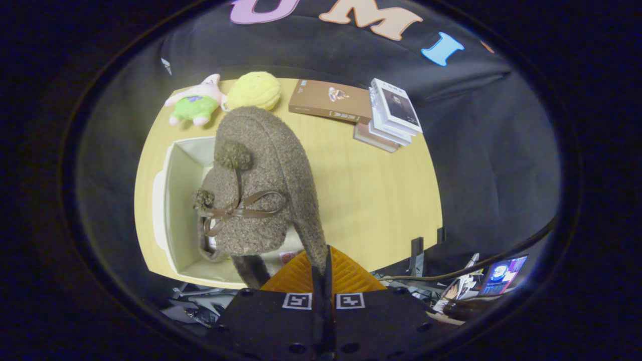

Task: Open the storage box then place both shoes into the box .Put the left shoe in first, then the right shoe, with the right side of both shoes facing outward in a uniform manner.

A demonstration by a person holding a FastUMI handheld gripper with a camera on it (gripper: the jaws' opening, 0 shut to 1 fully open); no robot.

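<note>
Gripping a shoe [261, 175], tool [323, 271] above box [175, 200], table [371, 200]

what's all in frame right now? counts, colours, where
shoe: 1, brown fuzzy with pompoms and a bow, pinched at its edge by the gripper, hanging over the box
second shoe: 1, partly hidden, brown, inside the box under the held one
storage box: 1, white, open, on the table beside the held shoe
table: 1, light wood
plush toy: 1, pink and green, at the table's far edge beyond the box
yellow plush: 1, yellow, next to the plush toy
brown book: 1, lying flat at the far edge
book stack: 1 stack, white covers on top, beside the brown book
screen: 1, lit, below the table's near edge
gripper: 1, fingers closed on the shoe's edge
</note>
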